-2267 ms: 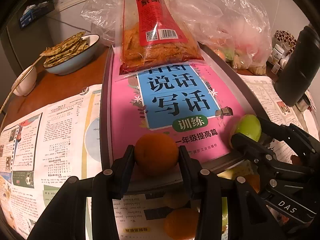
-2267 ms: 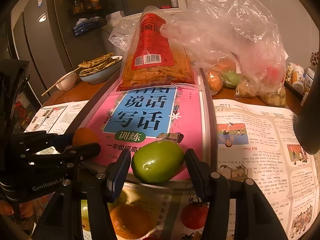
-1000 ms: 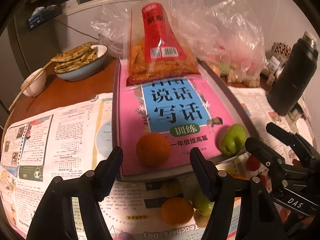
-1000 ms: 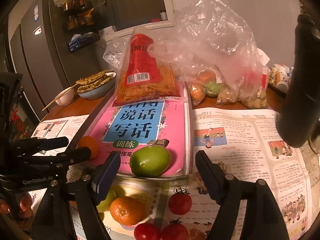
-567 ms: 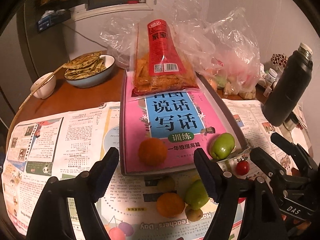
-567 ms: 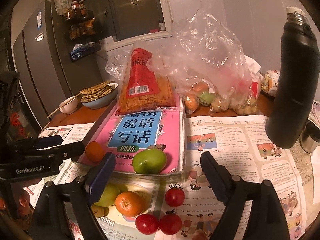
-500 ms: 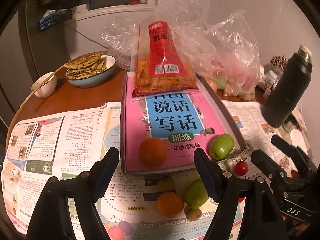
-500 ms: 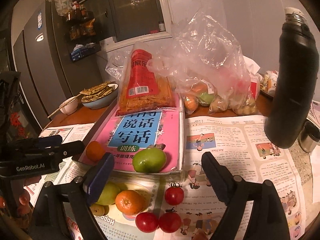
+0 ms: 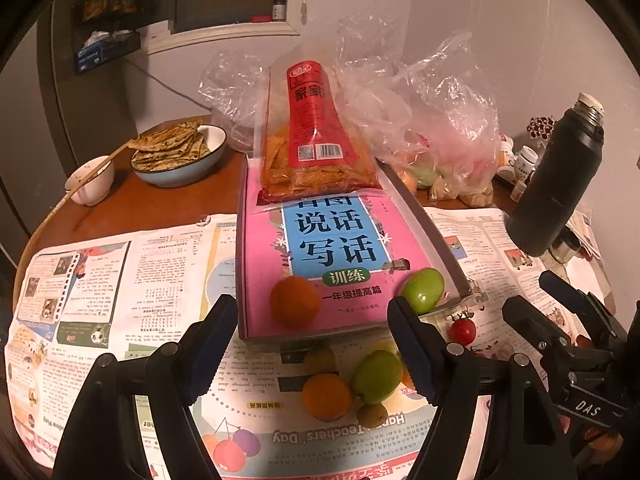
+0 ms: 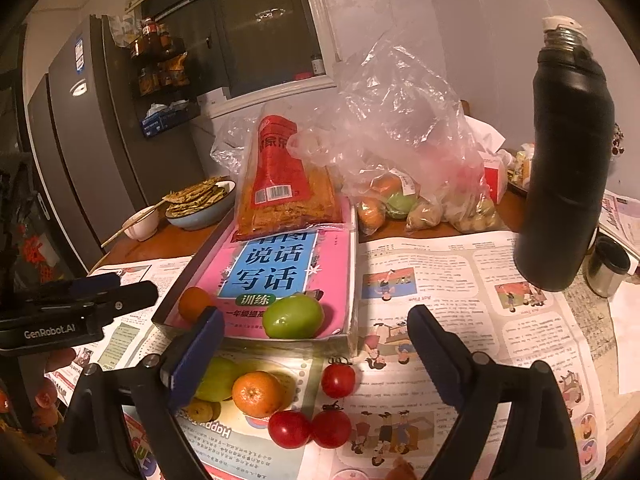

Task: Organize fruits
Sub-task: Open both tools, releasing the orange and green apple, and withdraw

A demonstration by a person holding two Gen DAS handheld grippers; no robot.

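An orange (image 9: pixel 295 301) and a green fruit (image 9: pixel 424 290) lie on the near end of a pink book in a grey tray (image 9: pixel 432 236). My left gripper (image 9: pixel 312 344) hangs open in front of the orange, nothing between its fingers. In the right wrist view the green fruit (image 10: pixel 293 317) sits just beyond my right gripper (image 10: pixel 314 350), whose jaws are opening and hold nothing. On the newspaper before the tray lie a loose orange (image 10: pixel 258 394), a second green fruit (image 10: pixel 216 378) and cherry tomatoes (image 10: pixel 338 380).
A tall black flask (image 10: pixel 568 160) stands at the right with a steel cup (image 10: pixel 608 266) beside it. A snack packet (image 9: pixel 316 152) rests on the book's far end, with a plastic bag of fruit (image 10: pixel 400 184) behind. A bowl of flatbreads (image 9: pixel 176 152) stands at the back left.
Both grippers have let go of their fruit, the left the orange and the right the green one. They opened, then drew back and up. The loose fruit on the newspaper has come into view.
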